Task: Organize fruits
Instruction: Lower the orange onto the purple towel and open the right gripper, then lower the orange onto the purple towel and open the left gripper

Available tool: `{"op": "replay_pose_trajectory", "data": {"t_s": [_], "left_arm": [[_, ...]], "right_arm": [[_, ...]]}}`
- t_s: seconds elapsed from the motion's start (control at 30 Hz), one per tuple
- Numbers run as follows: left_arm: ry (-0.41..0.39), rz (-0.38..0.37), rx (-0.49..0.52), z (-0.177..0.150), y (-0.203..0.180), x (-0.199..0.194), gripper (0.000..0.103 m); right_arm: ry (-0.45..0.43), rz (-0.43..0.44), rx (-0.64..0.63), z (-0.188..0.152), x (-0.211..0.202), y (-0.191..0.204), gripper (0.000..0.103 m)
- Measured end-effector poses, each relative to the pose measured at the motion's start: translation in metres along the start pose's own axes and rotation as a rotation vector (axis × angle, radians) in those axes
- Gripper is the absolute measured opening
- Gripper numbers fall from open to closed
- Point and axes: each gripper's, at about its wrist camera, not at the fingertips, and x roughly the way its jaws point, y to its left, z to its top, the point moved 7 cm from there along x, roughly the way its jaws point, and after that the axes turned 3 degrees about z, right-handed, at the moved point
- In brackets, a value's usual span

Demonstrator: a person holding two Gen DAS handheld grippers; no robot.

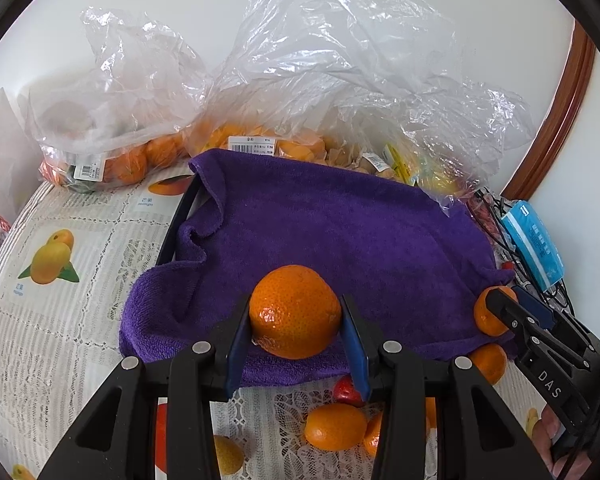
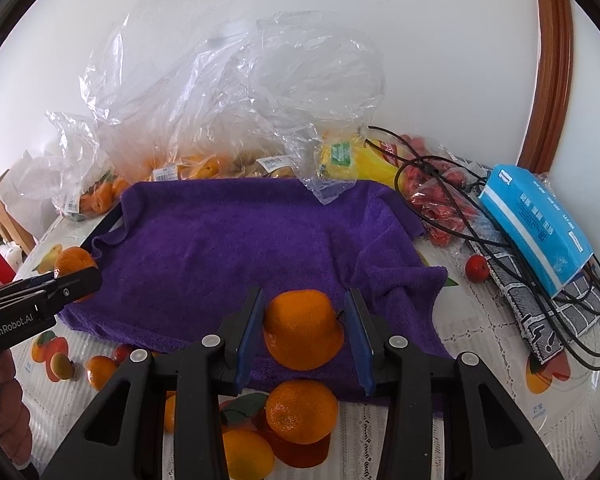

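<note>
Both claws grip a mandarin apiece, over the purple towel (image 1: 340, 224).
L gripper (image 1: 296, 340) clamps mandarin (image 1: 294, 312) at towel's front edge; R gripper (image 2: 304, 336) pinches another mandarin (image 2: 302, 328) likewise, w/ loose fruit on tablecloth (image 1: 60, 320) below.

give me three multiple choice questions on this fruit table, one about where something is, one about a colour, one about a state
1. Where does the blue tissue pack lie?
A. on the towel's middle
B. right of the towel, on black cables
C. inside a clear bag

2. What colour is the towel?
A. purple
B. green
C. white

3. What is the left gripper doing?
A. hanging empty
B. pinching the towel
C. holding a tangerine between its fingers

Answers:
1. B, in the right wrist view the pack sits past the towel's right edge, on the black cables.
2. A, the cloth is purple in both views.
3. C, a tangerine sits clamped between the blue pads over the towel's near edge; the right gripper grips another tangerine likewise.
</note>
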Motion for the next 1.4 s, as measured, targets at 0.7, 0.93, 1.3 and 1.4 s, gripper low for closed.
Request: {"op": "replay_pose_trajectory", "data": {"t_s": [0.7, 0.93, 1.3, 1.4], "left_arm": [[0.014, 0.003, -0.01, -0.004, -0.001, 0.01, 0.04], [0.024, 0.009, -0.004, -0.007, -0.001, 0.016, 0.04], [0.025, 0.021, 0.02, -0.009, -0.004, 0.017, 0.04], [0.026, 0.016, 0.017, -0.009, -0.003, 0.016, 0.04]], "right_arm": [[0.03, 0.001, -0.001, -0.003, 0.001, 0.002, 0.043], [0.036, 0.001, -0.015, -0.004, 0.001, 0.004, 0.047], [0.036, 0.001, -0.015, -0.004, -0.001, 0.005, 0.05], [0.036, 0.0, -0.02, -0.004, -0.001, 0.006, 0.051]]}}
